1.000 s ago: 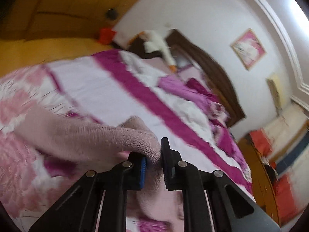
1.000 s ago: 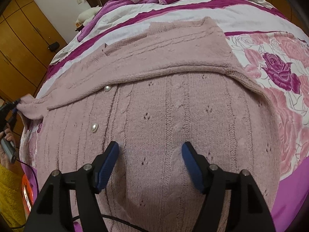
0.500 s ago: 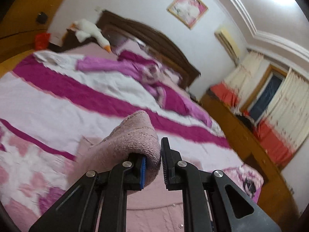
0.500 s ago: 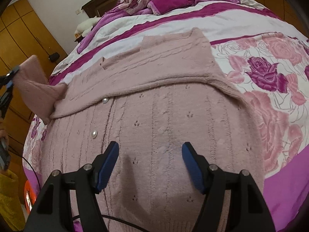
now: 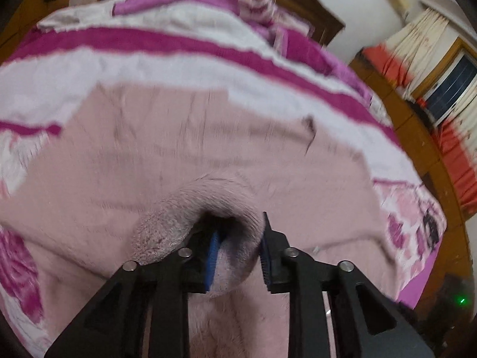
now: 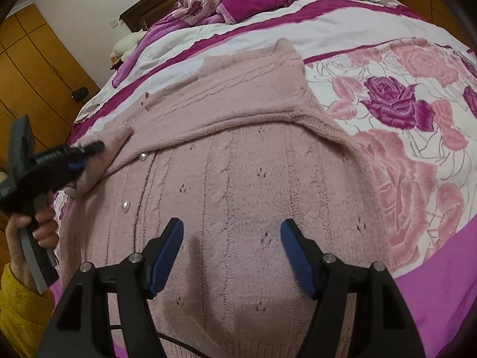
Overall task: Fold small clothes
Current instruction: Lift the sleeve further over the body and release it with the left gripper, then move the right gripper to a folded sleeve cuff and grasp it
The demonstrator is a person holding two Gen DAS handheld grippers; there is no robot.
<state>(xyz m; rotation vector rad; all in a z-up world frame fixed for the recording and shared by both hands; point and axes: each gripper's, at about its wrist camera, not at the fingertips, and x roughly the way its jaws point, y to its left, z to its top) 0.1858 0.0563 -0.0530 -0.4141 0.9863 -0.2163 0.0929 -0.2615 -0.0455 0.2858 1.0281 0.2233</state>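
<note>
While the pink knitted cardigan [image 6: 238, 164] lies spread on the flowered bedspread [image 6: 402, 104], its sleeve cuff [image 5: 184, 217] is carried between the fingers of the left gripper [image 5: 238, 256]. The jaws of that gripper are opening. The cuff is seen between them, draped over the left finger and lying against both blue pads, as far as the blur allows. Ahead of and below these tongs the body of the cardigan fills the left wrist view, with the white and magenta stripes of the bedspread beyond it.

In the right wrist view the left gripper is found far to the left of the right gripper [image 6: 232, 238], over the cardigan's left edge. It is held by a hand [image 6: 32, 226] that emerges from a yellow sleeve [image 6: 21, 307]. A wooden wardrobe [image 6: 29, 68] is seen behind it. Two pearl buttons [image 6: 126, 206] are set on the knit, ahead and to the left of the right tongs.

The right gripper is held spread, with nothing between its blue pads. It is pointed down at the cable-knit front of the cardigan, which lies directly under and ahead of it. Whether its fingertips touch the knit cannot be told. Farther ahead a folded-over sleeve crosses the garment from left to right. To the right of these tongs the rose print of the bedspread lies bare.
</note>
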